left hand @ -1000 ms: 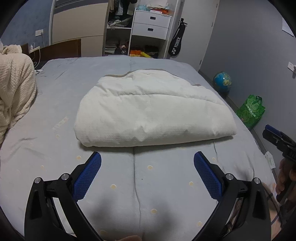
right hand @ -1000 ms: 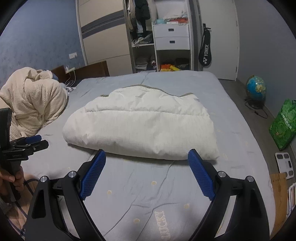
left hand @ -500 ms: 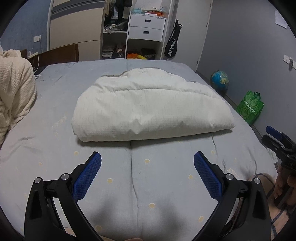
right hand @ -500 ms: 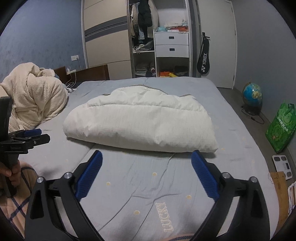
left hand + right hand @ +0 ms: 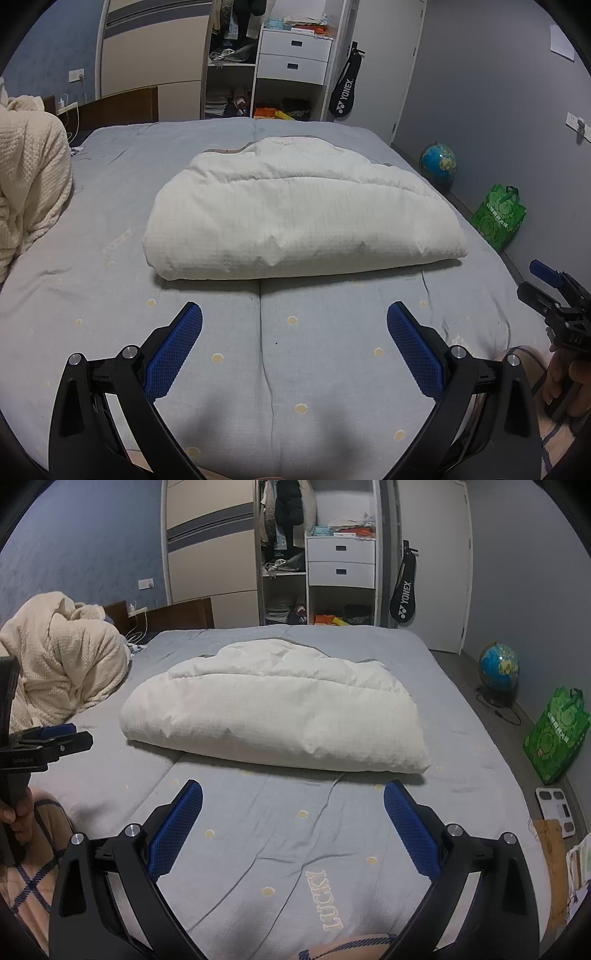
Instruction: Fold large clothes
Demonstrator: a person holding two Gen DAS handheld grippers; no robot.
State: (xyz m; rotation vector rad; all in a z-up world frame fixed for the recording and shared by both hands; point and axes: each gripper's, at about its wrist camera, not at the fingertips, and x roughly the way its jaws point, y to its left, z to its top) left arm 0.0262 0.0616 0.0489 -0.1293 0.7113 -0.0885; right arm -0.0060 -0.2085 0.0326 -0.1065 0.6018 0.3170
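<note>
Holding both grippers over the bed (image 5: 110, 280), we kept the left gripper (image 5: 294, 325) and right gripper (image 5: 293, 803) with jaws wide, empty; the folded white garment (image 5: 295, 221) lay just beyond them.

Your cream blanket (image 5: 29, 184) runs off the left edge in the left wrist view, so its full heap can't be seen. Your right tongs (image 5: 550, 291) poke in at the right edge, only partly in frame. In the right wrist view your left tongs (image 5: 48, 738) are cut off at the left edge too. The white folded duvet (image 5: 273, 709) hides its own far side. The green bag's (image 5: 556, 734) print is too small to read.
</note>
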